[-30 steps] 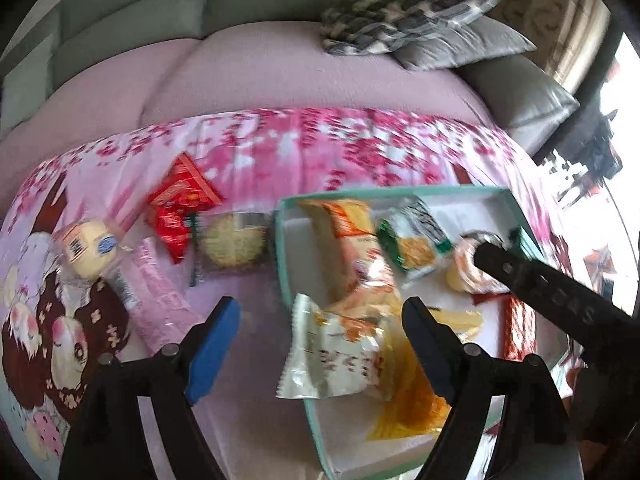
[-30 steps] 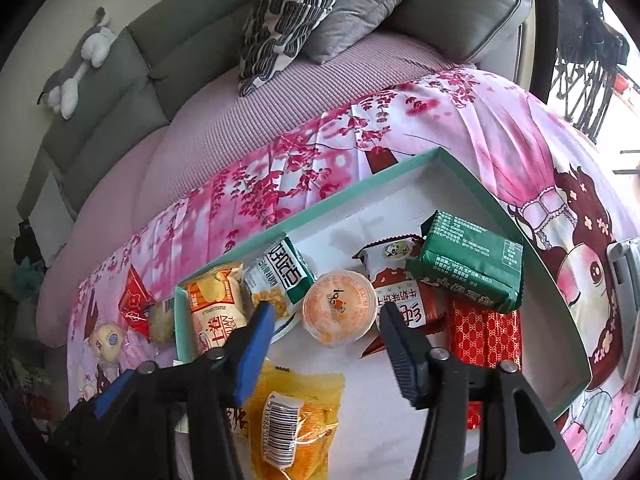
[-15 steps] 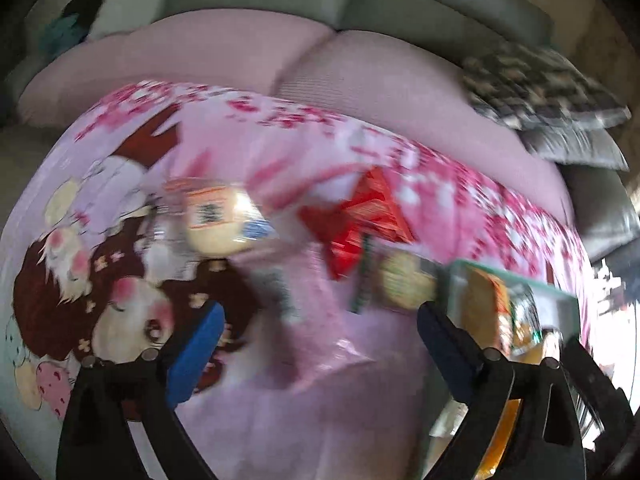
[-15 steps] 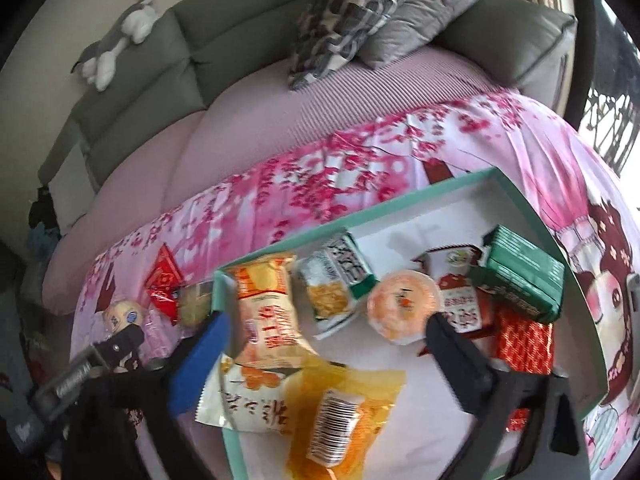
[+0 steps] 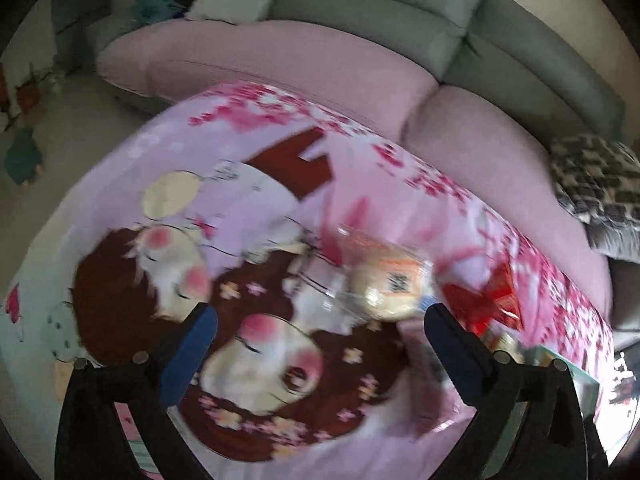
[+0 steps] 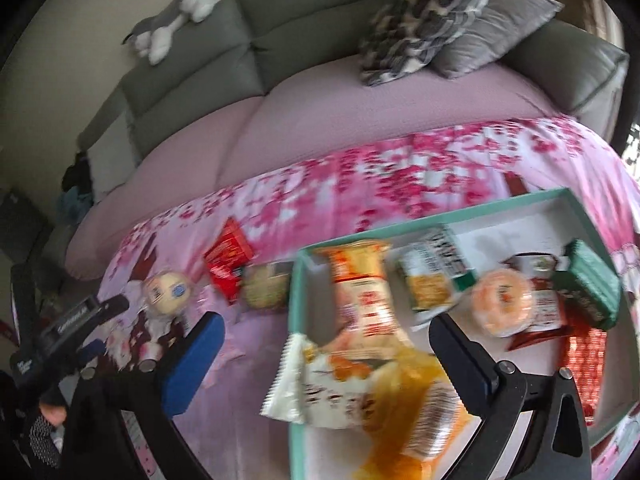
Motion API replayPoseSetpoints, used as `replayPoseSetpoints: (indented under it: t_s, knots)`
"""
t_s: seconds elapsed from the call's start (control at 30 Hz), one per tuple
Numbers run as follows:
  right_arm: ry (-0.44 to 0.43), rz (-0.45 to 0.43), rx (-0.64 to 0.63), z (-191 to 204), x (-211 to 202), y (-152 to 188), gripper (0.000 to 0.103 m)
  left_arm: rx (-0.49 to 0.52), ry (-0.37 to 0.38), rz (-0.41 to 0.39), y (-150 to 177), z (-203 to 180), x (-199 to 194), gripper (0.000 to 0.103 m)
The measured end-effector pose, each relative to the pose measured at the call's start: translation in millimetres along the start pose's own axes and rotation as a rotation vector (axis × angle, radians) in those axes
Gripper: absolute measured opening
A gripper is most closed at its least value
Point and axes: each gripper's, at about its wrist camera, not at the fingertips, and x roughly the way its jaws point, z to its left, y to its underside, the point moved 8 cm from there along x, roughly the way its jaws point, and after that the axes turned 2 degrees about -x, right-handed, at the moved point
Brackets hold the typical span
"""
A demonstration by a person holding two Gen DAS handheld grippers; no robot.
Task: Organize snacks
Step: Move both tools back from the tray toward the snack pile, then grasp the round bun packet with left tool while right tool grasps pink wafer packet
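Tray (image 6: 297, 320) at right on cloth (image 6: 400, 176), snack packs inside it, bun (image 6: 166, 292), packet (image 6: 228, 256) & cookie (image 6: 266, 290) left of tray, sofa (image 6: 320, 120) far behind w/ pillows (image 6: 424, 20)

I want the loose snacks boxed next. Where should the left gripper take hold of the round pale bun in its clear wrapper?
Probably across the middle of the round pale bun in its clear wrapper, coming from above: it lies flat on the pink printed cloth, apart from the red packet. The open left gripper is already near it. The motion blur hides the wrapper's edges.
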Motion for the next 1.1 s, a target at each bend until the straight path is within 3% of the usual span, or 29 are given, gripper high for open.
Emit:
replayPoseSetpoints:
  t_s: [0.37,0.57,0.83,1.1]
  knots:
    - [-0.086,-0.002,-0.142,59.3,17.2,10.0,0.103,-0.065,-0.025,-0.031,-13.0,34.4,-3.2,0.103]
    - [-0.106,0.016,-0.209,83.7,29.6,19.5,0.103,-0.021,-0.032,0.040,-5.1,30.6,11.9,0.103]
    - [-0.105,0.063,-0.283,108.6,54.4,32.4,0.103,0.113,-0.103,0.060,-2.4,20.9,21.2,0.103]
    - [-0.079,0.128,-0.345,129.2,86.7,44.8,0.102,0.114,-0.096,0.094,-1.6,22.1,31.2,0.103]
